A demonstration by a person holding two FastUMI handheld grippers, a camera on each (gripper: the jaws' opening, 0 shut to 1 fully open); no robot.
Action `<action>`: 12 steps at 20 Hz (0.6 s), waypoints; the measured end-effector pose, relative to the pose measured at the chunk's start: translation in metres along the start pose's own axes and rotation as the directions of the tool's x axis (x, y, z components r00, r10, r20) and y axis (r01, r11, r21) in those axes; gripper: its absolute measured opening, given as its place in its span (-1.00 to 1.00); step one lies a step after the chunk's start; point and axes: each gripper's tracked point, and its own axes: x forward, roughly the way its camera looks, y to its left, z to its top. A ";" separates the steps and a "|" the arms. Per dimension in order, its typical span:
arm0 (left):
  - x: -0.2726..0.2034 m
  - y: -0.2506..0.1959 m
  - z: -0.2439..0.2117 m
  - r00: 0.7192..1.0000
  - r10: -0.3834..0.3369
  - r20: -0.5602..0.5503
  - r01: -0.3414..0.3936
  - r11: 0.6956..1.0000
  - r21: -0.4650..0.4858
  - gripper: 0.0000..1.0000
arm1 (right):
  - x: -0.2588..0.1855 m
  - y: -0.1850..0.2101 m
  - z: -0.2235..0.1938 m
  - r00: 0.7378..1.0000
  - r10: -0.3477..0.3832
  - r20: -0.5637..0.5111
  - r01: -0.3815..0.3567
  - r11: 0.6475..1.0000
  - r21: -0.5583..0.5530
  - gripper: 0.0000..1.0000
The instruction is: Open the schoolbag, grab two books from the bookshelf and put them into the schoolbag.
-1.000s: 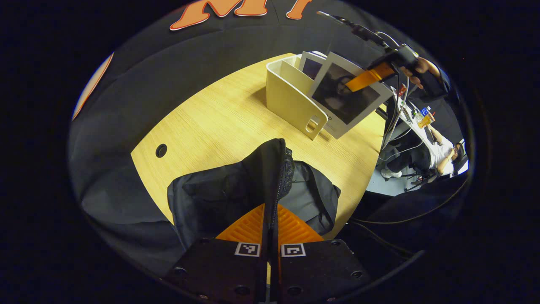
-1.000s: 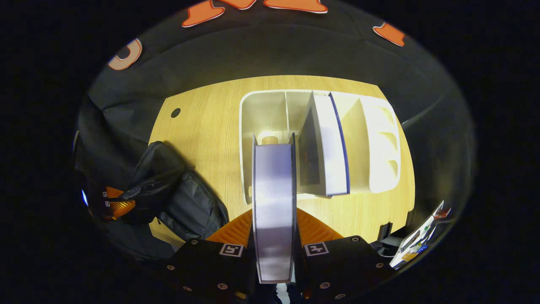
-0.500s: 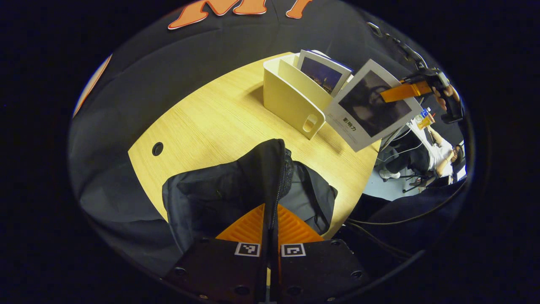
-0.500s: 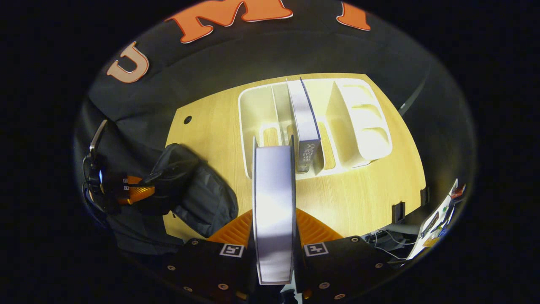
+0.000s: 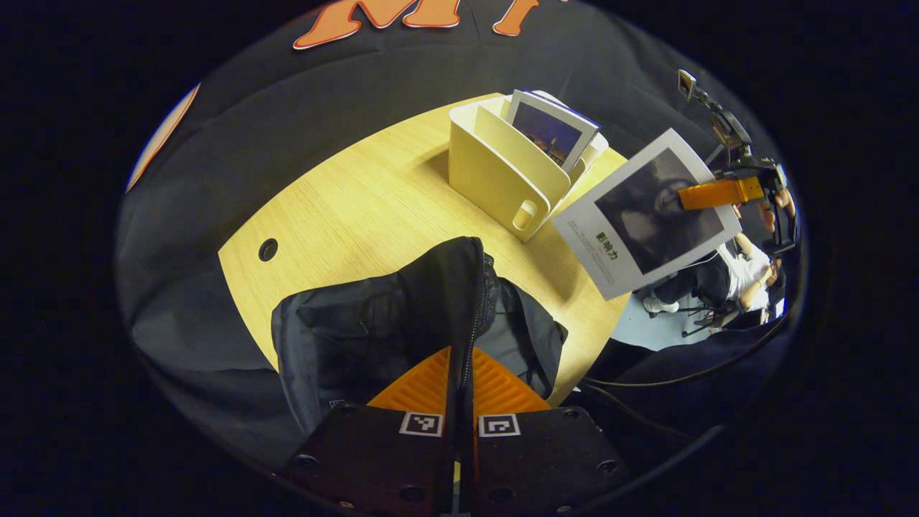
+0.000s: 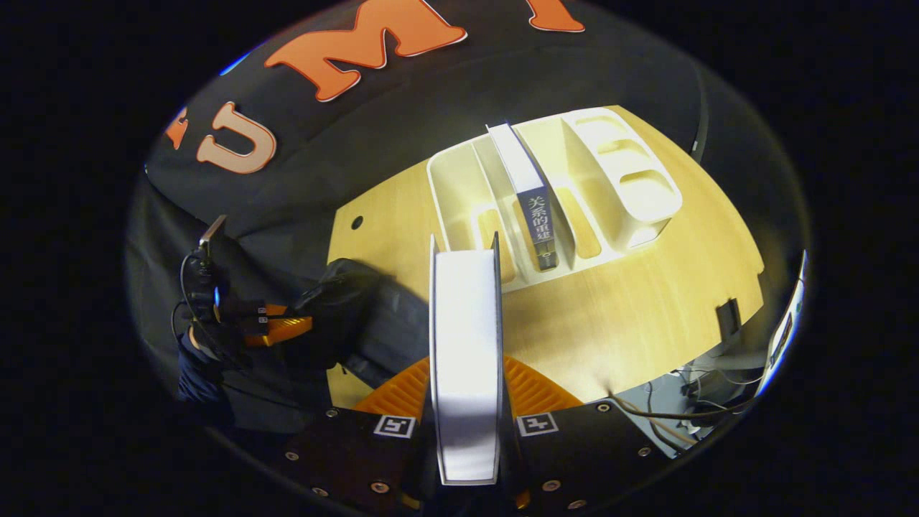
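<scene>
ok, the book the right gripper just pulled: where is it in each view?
Left gripper view: the held book is right of centre, cover facing the camera, clear of the bookshelf.
Right gripper view: held book at bottom centre, edge-on between the right gripper fingers.
Shared landmark: the cream bookshelf on the table.

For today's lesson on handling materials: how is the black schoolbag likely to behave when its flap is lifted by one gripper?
The schoolbag looks floppy: its fabric folds and sags around the left gripper. It probably won't stay open unaided. It seems light, since one pinched edge stands up.
</scene>
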 end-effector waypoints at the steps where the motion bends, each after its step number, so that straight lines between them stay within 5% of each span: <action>1: -0.001 -0.001 -0.001 1.000 -0.001 0.000 0.001 1.000 -0.004 -0.92 | 0.001 0.005 -0.005 1.000 0.025 0.004 -0.025 1.000 -0.006 -0.26; 12: 0.000 -0.006 0.007 0.999 -0.004 0.051 0.008 0.998 -0.069 -0.92 | 0.062 0.073 -0.035 0.965 0.260 0.018 -0.260 0.963 0.071 -0.26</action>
